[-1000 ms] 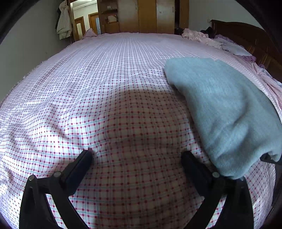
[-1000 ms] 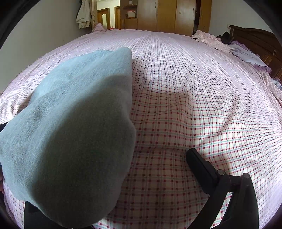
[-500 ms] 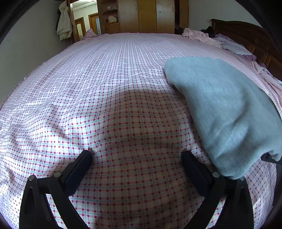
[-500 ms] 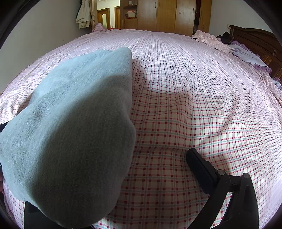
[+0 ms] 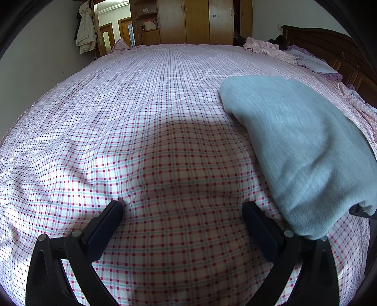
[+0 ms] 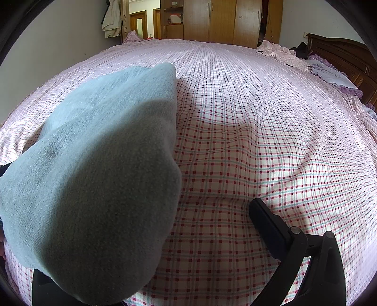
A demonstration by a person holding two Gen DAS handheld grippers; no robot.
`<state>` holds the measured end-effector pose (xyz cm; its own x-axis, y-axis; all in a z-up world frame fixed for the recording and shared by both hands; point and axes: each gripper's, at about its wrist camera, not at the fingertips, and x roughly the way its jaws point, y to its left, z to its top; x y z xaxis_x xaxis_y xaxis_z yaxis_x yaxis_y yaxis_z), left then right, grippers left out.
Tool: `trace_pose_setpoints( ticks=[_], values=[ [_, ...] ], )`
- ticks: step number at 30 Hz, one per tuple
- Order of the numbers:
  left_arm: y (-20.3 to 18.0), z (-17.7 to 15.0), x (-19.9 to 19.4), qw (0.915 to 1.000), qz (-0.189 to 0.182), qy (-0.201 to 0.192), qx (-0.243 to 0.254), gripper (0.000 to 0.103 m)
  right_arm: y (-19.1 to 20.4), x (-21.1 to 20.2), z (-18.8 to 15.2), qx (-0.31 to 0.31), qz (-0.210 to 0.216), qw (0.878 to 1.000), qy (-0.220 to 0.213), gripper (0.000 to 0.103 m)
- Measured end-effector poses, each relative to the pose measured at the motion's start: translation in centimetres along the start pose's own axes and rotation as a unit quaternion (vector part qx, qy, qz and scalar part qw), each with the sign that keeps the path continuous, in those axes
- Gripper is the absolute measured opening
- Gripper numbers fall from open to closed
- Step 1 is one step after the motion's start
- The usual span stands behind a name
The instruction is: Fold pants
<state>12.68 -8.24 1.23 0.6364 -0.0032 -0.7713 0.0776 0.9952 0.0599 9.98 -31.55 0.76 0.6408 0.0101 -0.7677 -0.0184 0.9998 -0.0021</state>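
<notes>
In the left wrist view, the left gripper [image 5: 182, 207] is hovering low over the pink, red and teal checked cotton bedsheet [image 5: 146, 122], its two black fingers [image 5: 107, 226] standing wide apart with only sheet showing between them. The folded, soft grey-blue fleece pants [image 5: 304, 146] are lying on the bed to the right of this gripper, their near rounded end just beside the right finger and partly covering its hinge. A dark shadow is falling on the sheet ahead of the fingers. Along the far side of the room, a tall brown wooden wardrobe [image 5: 195, 22] is standing, a pale jacket [image 5: 84, 30] is hanging near the doorway, and a crumpled pink garment [image 5: 268, 50] is lying by the dark wooden headboard [image 5: 329, 47].

In the right wrist view, the pants [image 6: 99, 174] are filling the left half of the frame, draping over the spot where the right gripper's [image 6: 150, 237] left finger would be showing, so that finger is hidden. The black right finger [image 6: 268, 226] is sitting clear over the bedsheet [image 6: 259, 117], apart from the cloth. With one finger covered, the gap cannot be judged here. The wardrobe [image 6: 221, 21] and headboard [image 6: 341, 51] are showing at the back.
</notes>
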Motion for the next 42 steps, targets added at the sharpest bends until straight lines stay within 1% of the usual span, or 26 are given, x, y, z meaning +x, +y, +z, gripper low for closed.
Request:
trace_pose_setpoints(
  ticks=[16,42],
  values=[
    [-0.52,0.02,0.03,1.0,0.002,-0.001,0.001,0.103,-0.01,0.0,-0.01,0.0,0.0,1.0,0.0,0.099],
    [-0.26,0.12,-0.22,1.0,0.0,-0.002,0.0,0.103,-0.01,-0.01,-0.01,0.0,0.0,1.0,0.0,0.099]
  ],
)
